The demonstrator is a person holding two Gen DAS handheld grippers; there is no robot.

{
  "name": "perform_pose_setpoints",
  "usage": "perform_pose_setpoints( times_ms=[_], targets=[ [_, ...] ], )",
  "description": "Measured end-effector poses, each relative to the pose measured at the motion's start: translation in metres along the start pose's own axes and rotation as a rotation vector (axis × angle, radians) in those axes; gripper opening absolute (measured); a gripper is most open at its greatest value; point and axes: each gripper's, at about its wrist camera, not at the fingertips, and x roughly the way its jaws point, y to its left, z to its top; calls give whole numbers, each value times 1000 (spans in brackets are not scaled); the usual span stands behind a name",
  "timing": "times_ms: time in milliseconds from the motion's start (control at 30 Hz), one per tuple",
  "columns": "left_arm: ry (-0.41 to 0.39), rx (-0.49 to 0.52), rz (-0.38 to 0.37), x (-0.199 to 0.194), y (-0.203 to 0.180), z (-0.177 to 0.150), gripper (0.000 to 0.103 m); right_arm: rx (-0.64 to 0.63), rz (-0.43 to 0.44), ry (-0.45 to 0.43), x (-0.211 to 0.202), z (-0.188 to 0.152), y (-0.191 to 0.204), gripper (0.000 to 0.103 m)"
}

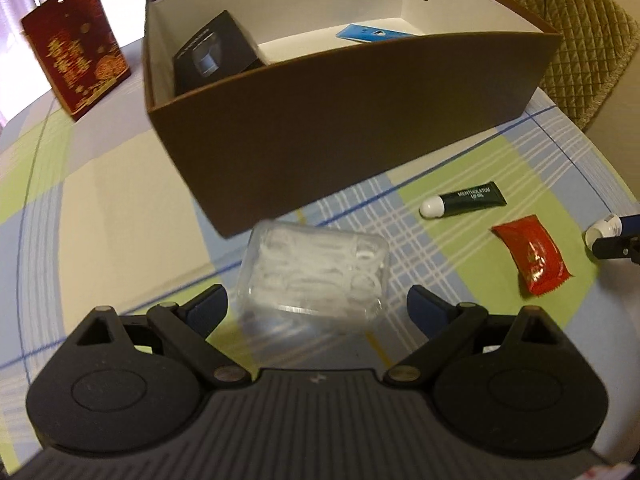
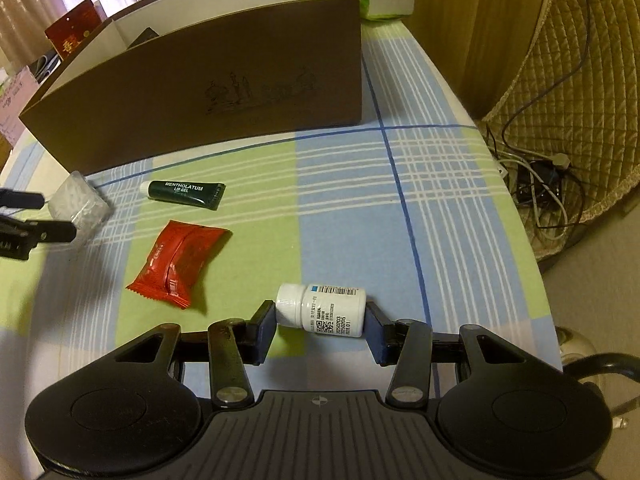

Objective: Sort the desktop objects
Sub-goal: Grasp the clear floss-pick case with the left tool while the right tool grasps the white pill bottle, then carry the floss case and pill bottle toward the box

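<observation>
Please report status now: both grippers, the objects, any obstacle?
Left gripper open over floss case. Right gripper shut on pill bottle. Box ahead, nothing blocking.

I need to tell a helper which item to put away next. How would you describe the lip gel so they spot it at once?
Start at the big brown box on the plaid tablecloth. Just in front of its long side lies the lip gel, between a clear plastic case and a red sachet. It is the only dark green tube, white-capped, with white lettering.
</observation>
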Motion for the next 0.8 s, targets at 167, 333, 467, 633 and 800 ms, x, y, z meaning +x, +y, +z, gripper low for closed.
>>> perform_pose_setpoints(
  times_ms=[167,333,467,633,800],
  targets=[
    [3,26,-41,14,5,7,94,8,5,1,0,0,-1,44],
    [6,75,-58,26,3,9,91,6,4,3,0,1,-1,44],
    [6,84,-45,32,1,9,84,8,5,3,0,0,-2,44],
    [14,26,-13,27,-4,2,84,1,4,-1,0,-2,-1,44],
    [104,-108,61,15,-16,-12,84,-12,4,-14,0,-4,-1,44]
  ],
)
